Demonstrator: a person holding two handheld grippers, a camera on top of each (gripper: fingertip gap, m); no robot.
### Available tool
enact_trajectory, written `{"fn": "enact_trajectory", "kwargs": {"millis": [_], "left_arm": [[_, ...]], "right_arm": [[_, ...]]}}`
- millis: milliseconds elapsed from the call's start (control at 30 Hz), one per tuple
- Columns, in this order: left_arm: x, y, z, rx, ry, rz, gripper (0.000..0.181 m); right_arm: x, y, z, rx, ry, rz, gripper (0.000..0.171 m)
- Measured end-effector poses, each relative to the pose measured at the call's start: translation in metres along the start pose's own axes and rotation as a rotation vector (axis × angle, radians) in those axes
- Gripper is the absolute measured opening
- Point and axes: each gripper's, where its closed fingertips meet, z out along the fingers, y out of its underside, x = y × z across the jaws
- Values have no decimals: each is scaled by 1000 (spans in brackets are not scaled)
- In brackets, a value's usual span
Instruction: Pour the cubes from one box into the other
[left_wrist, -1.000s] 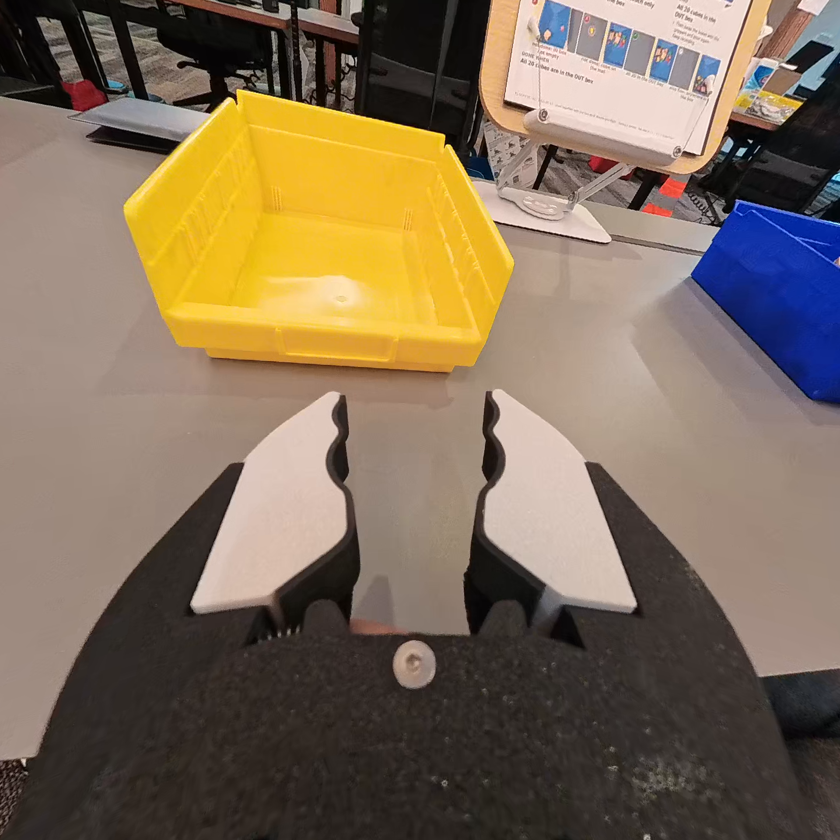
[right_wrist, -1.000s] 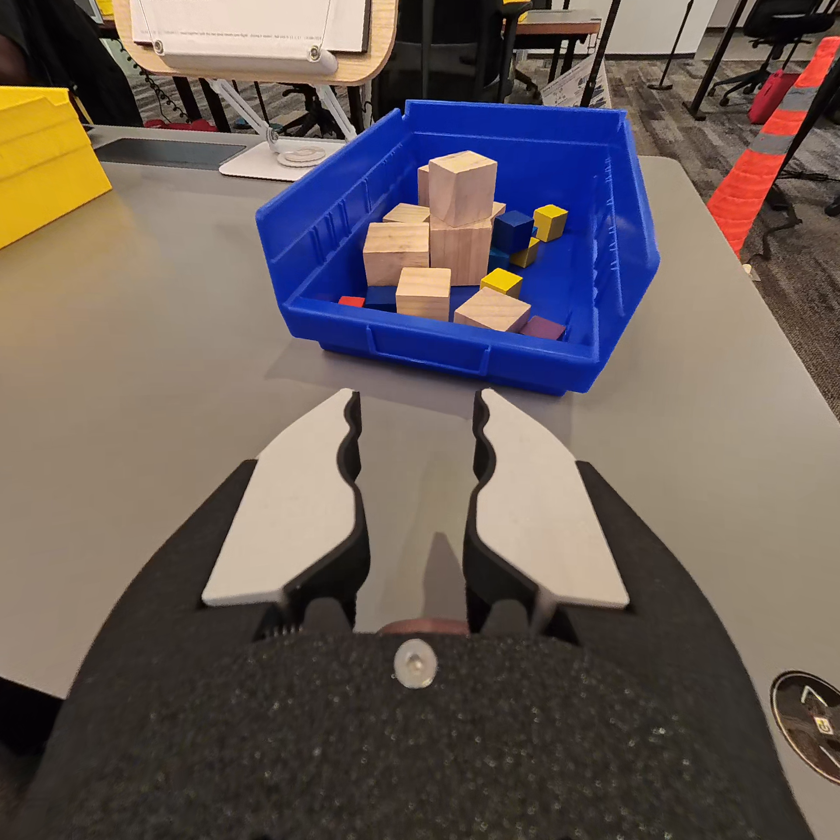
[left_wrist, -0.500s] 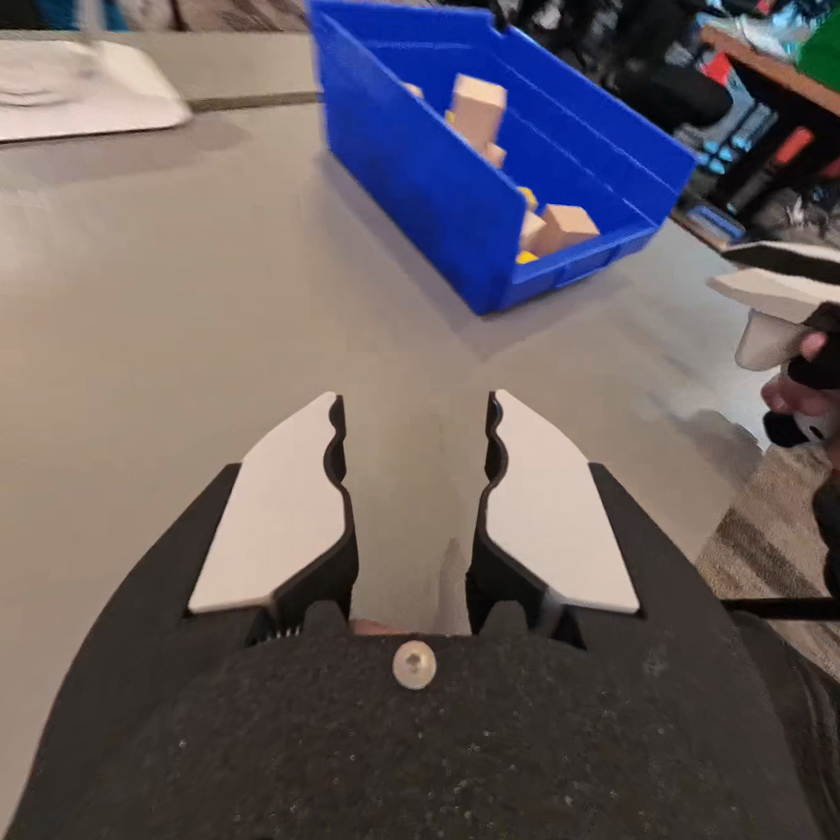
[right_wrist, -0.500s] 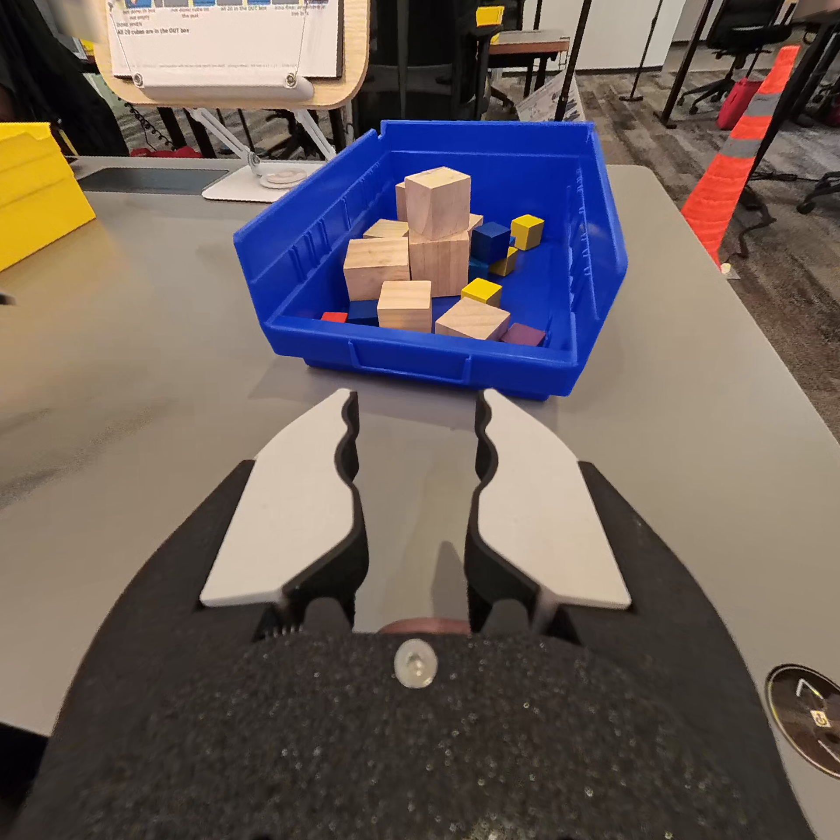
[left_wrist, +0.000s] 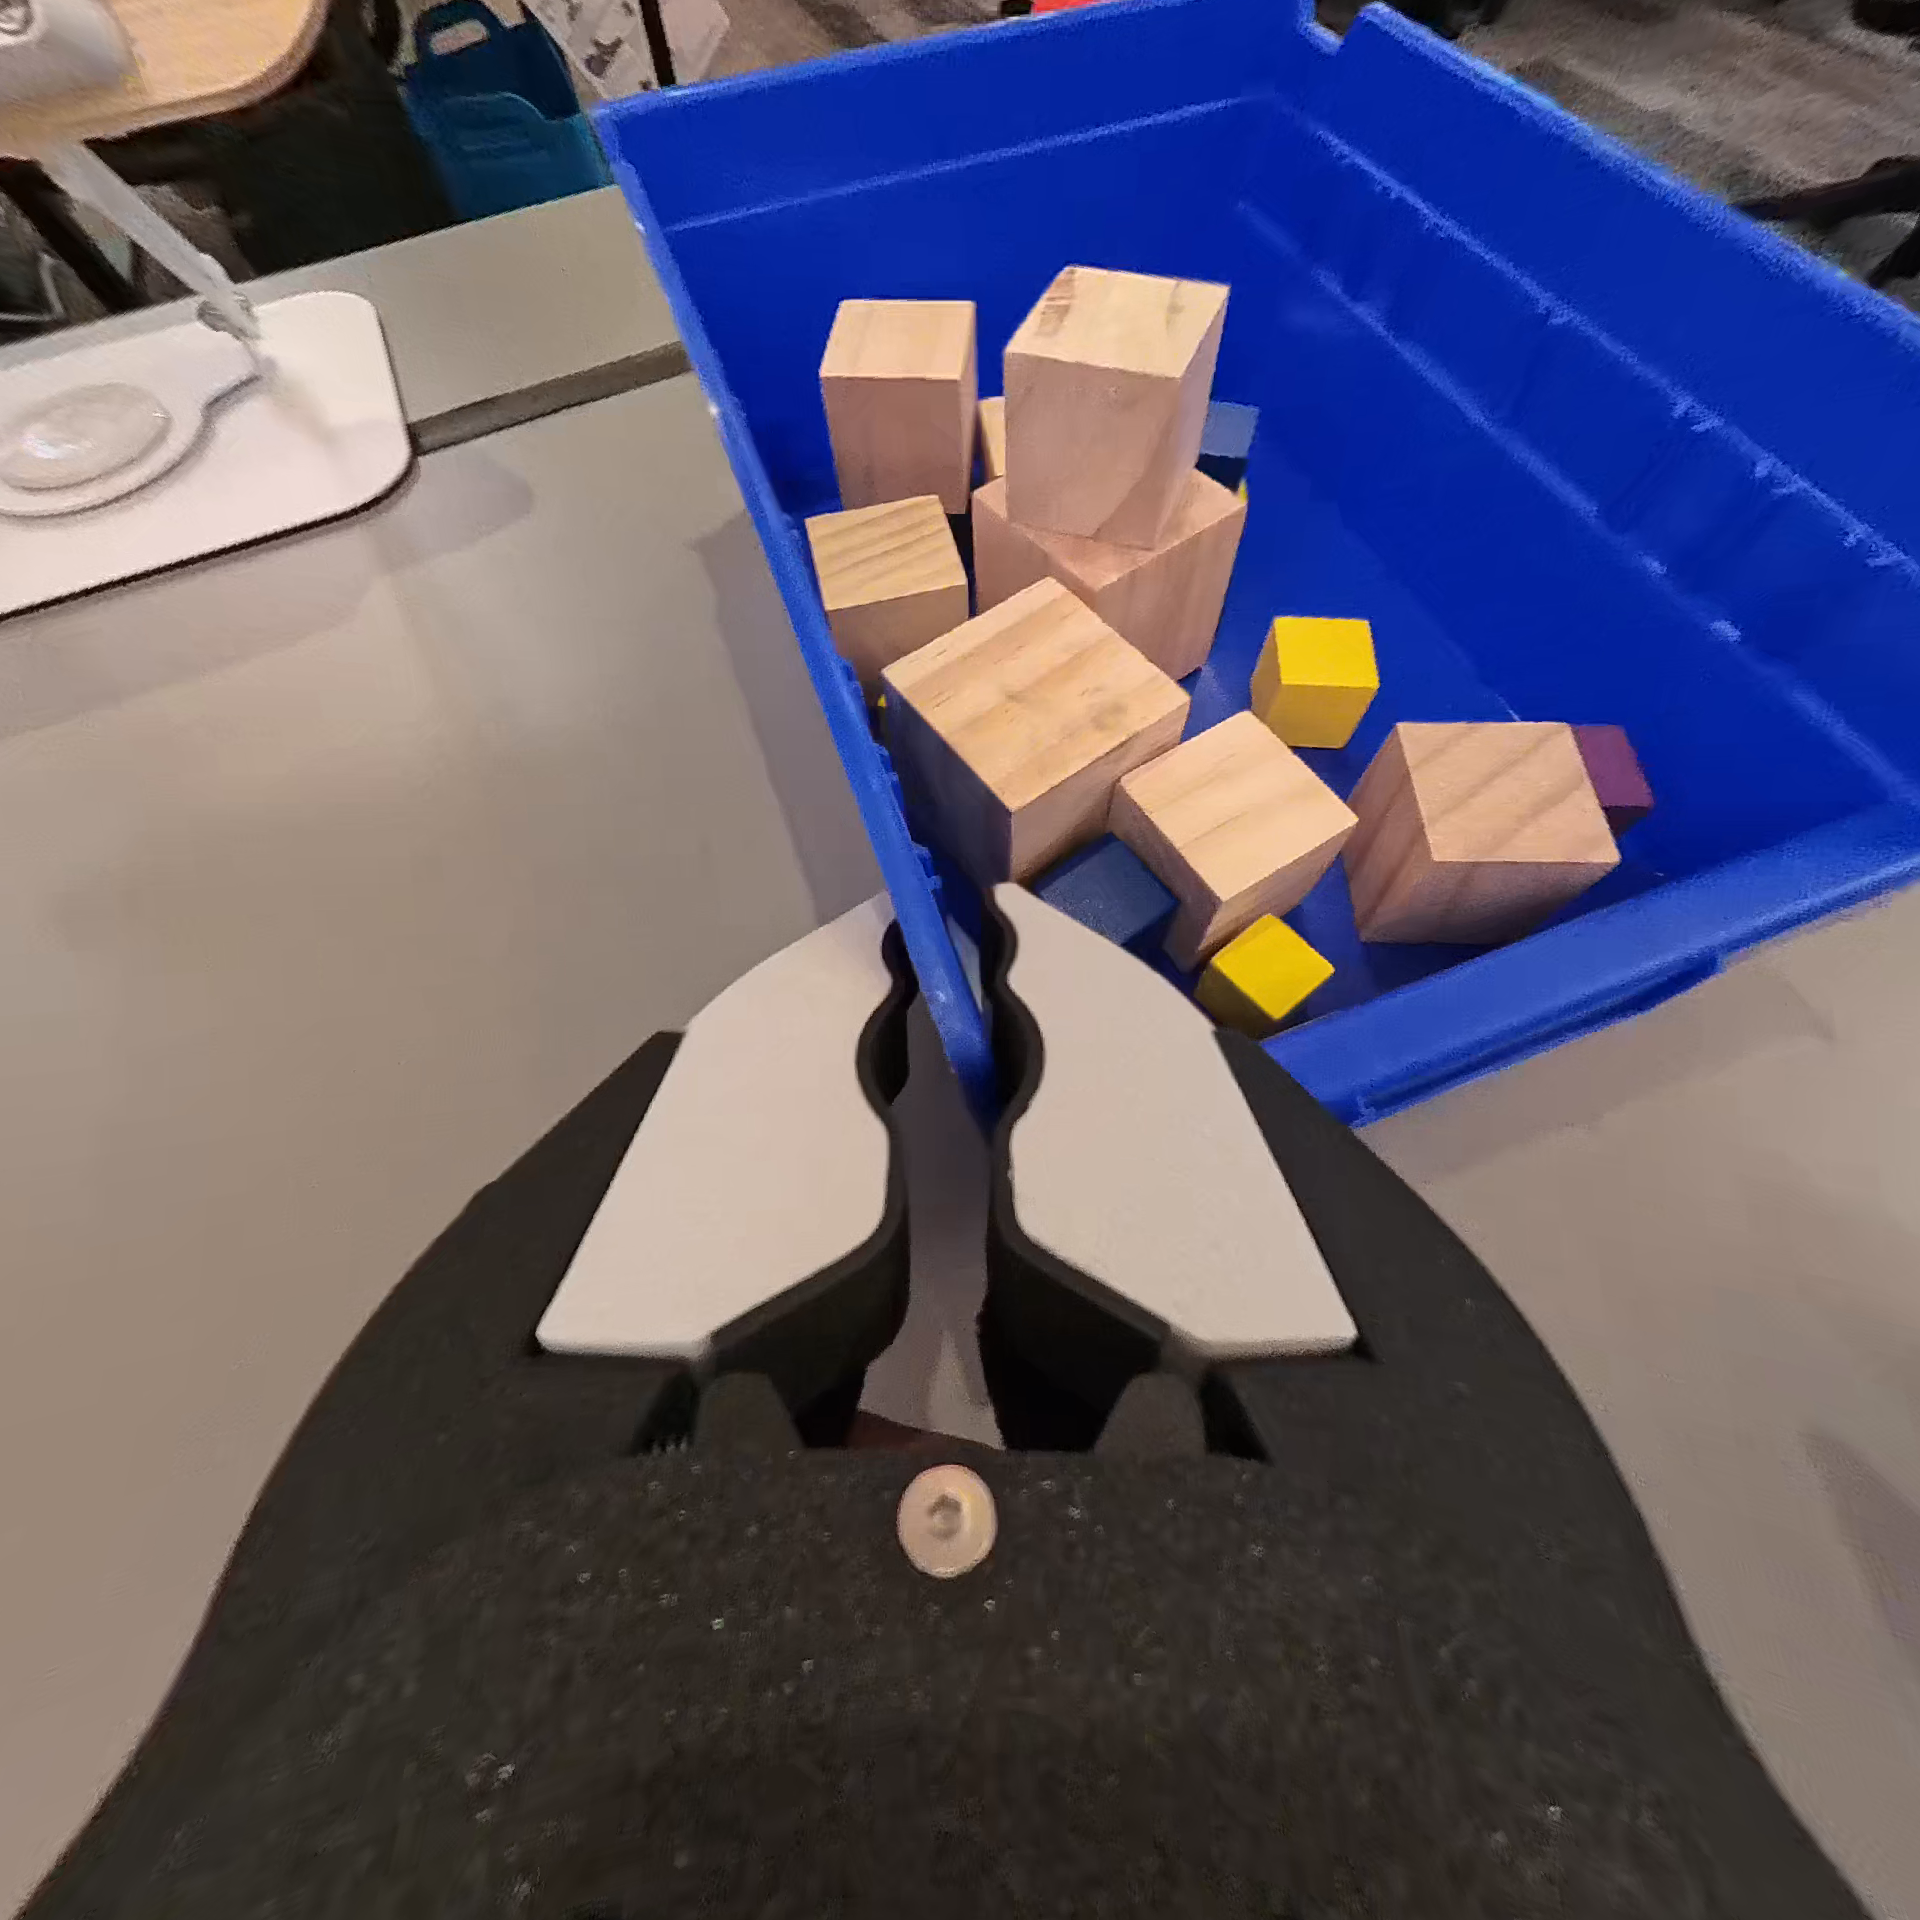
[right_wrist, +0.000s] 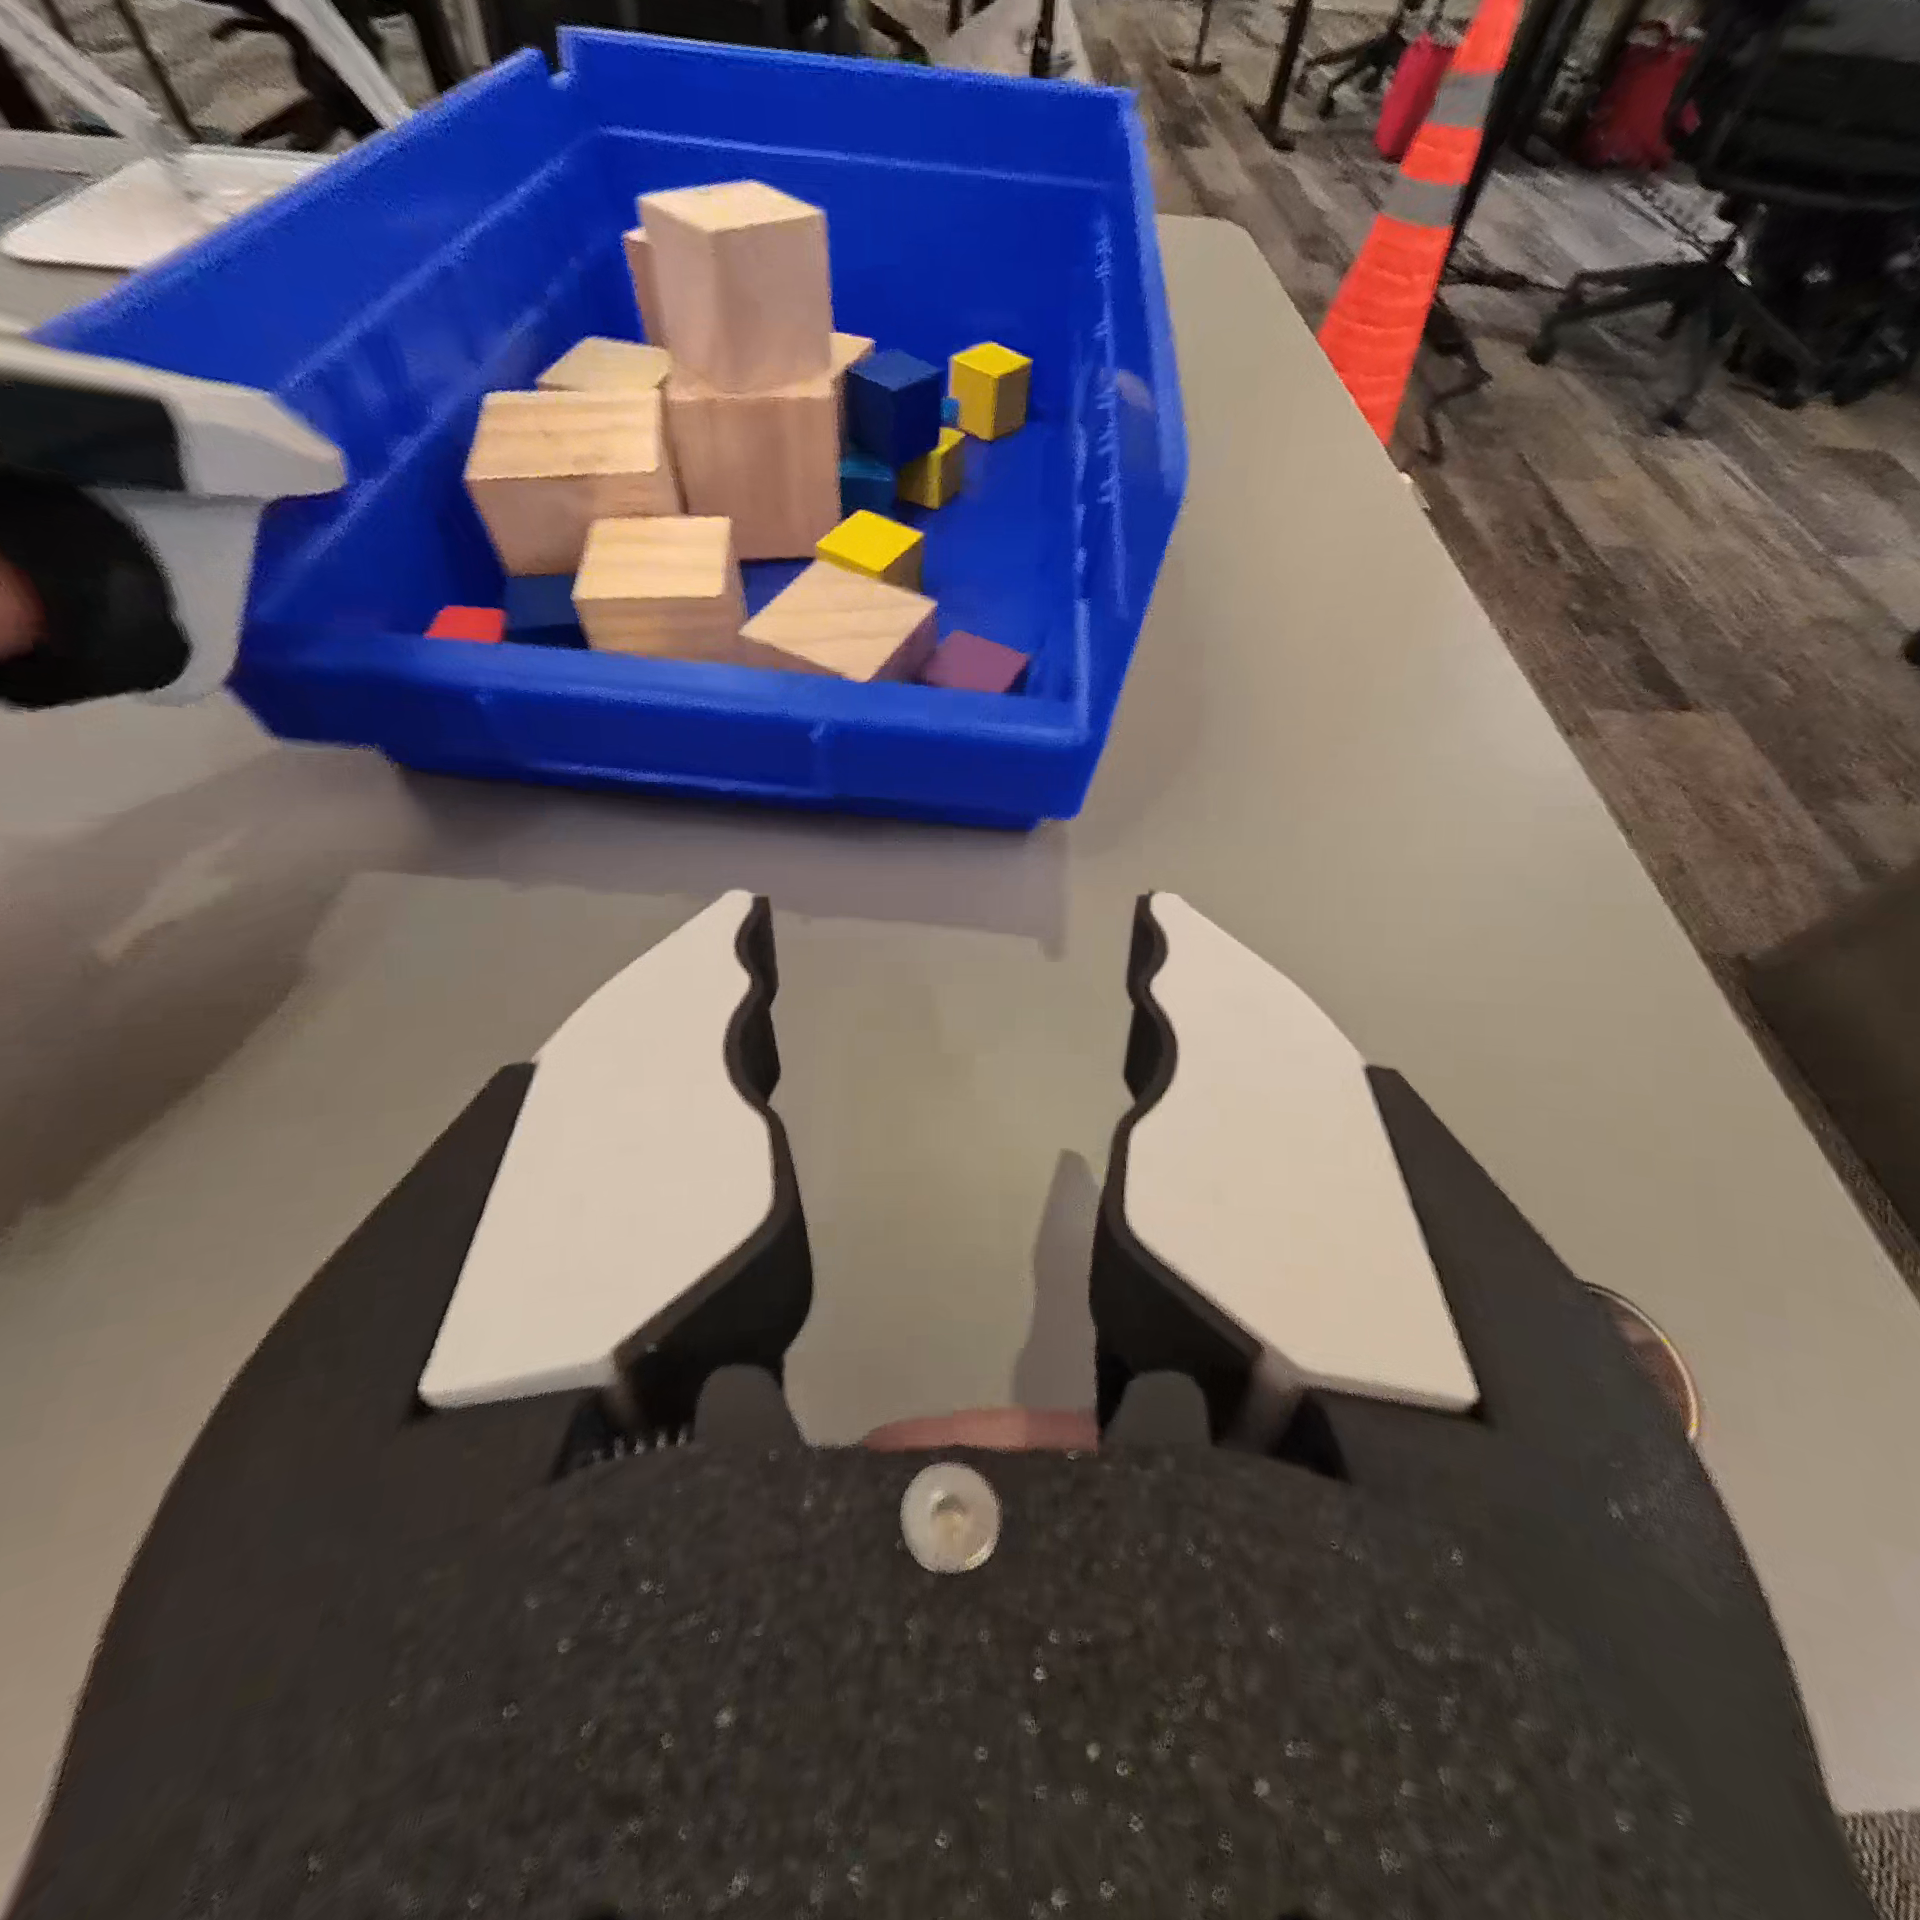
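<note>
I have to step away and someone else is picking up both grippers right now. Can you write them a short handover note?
Left gripper: shut on the left side wall of the blue box, near its front corner.
Right gripper: open, empty, hovering over the grey table short of the box's front.
Cubes: all in the blue box, large wooden and small coloured ones.
Done: left grasp only.
Left: probably grip the other side, lift, pour into the second box, which is out of view now.
</note>
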Motion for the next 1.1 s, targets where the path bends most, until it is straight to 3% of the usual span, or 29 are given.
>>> {"fn": "enact_trajectory", "kwargs": {"millis": [167,233,267,300,333,533,700,800,967,1033,1100], "left_arm": [[11,18,-33,31,29,-24,10],[11,26,-47,40,48,-50,10],[10,29,-52,41,57,-63,8],[7,31,-56,43,62,-69,9],[2,34,-60,39,50,-71,7],[-45,33,-90,55,21,-136,6],[-146,14,-138,125,-155,-136,5],[-210,24,-154,120,-231,-176,5],[-292,59,-145,90,-267,-264,4],[-305,80,-134,33,-242,-266,4],[-304,89,-131,37,-200,-203,7]], "right_arm": [[3,-18,16,3,11,149,69],[11,-14,20,-34,83,126,61],[10,-9,20,-60,81,112,55],[0,-10,17,-56,15,151,19],[2,-9,12,-70,32,199,4],[-48,-37,7,-24,18,123,1],[-150,-76,25,63,-124,148,2],[-217,-84,44,48,-201,133,2],[-295,-78,78,6,-220,41,3],[-307,-64,90,-55,-229,46,4],[-310,-65,92,9,-254,2,6]]}}
